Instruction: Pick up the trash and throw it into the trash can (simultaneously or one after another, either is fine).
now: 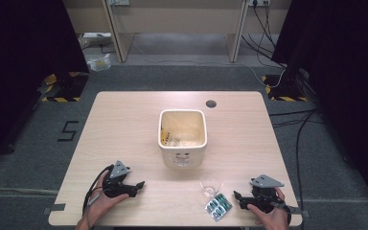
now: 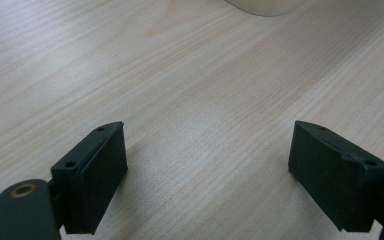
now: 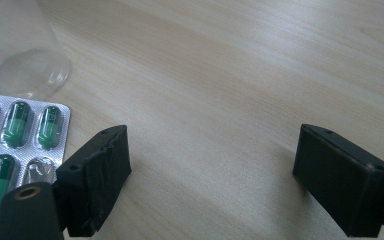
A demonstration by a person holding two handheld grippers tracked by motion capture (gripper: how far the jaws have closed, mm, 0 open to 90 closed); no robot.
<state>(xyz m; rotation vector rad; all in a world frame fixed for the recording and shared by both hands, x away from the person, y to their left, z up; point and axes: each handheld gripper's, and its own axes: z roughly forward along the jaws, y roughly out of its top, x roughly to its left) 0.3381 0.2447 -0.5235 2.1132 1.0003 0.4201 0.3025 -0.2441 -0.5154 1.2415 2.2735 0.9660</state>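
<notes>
My left gripper (image 1: 135,186) and right gripper (image 1: 240,197) rest with jaws apart; at ten o'clock of the right, a foil pill pack (image 3: 17,145), cut off, touches a clear cup (image 3: 27,70).

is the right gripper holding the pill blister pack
No, the right gripper is open over bare table, with the blister pack lying flat beside its jaw.

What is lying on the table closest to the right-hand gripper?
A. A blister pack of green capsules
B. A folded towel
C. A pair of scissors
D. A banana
A. The blister pack of green capsules lies flat on the table just beside the open right gripper, next to a clear cup.
</notes>
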